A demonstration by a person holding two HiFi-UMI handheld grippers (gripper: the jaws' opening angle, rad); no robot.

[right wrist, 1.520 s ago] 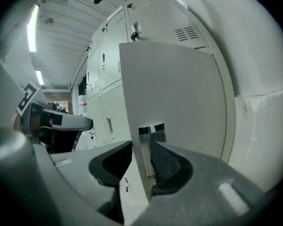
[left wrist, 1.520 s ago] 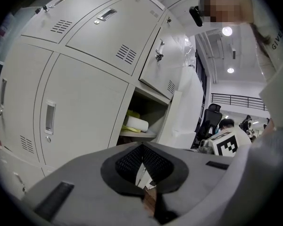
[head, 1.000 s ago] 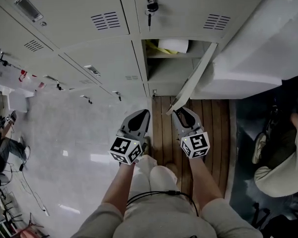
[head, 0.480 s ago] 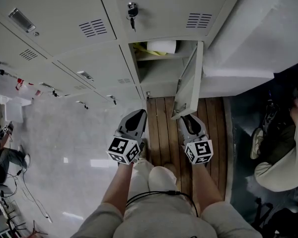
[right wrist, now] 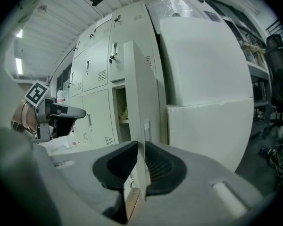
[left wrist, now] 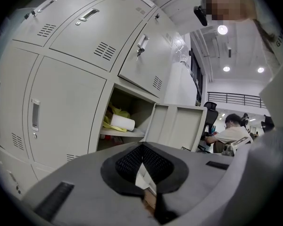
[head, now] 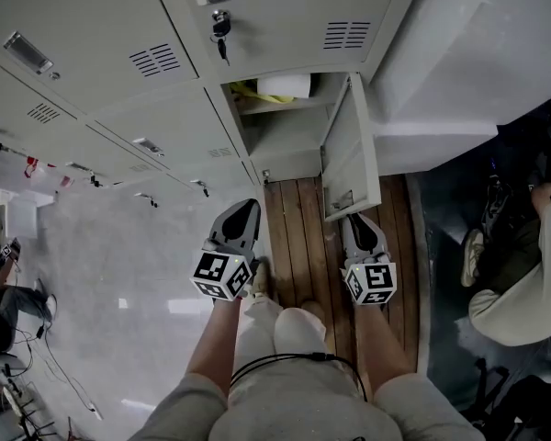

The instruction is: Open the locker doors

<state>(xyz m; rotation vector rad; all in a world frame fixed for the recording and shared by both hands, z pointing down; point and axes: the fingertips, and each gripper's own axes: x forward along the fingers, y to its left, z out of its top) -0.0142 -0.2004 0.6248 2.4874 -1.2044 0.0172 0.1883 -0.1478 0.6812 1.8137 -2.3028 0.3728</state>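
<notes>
The lower locker's door (head: 349, 154) stands swung out from the grey locker bank, with its free edge toward me. My right gripper (head: 354, 220) is at that edge. In the right gripper view the door (right wrist: 141, 88) runs between the jaws of the right gripper (right wrist: 137, 146), which have just been closing and now pinch its thin edge. The open compartment (head: 280, 131) holds a white paper roll (head: 285, 85) and something yellow (head: 246, 90). My left gripper (head: 242, 211) hangs left of the door, its tips together on nothing. The left gripper (left wrist: 141, 147) looks toward the open locker.
Closed lockers (head: 92, 44) fill the left and top, one with a key in its lock (head: 220, 26). A big white wrapped block (head: 468, 62) stands right of the door. Wooden boards (head: 294, 232) lie under the grippers. A person sits at the right (head: 523, 292).
The door has swung from a slant to standing straight out from the locker. My right gripper went with its edge, rightward and back toward me. The left gripper barely moved.
</notes>
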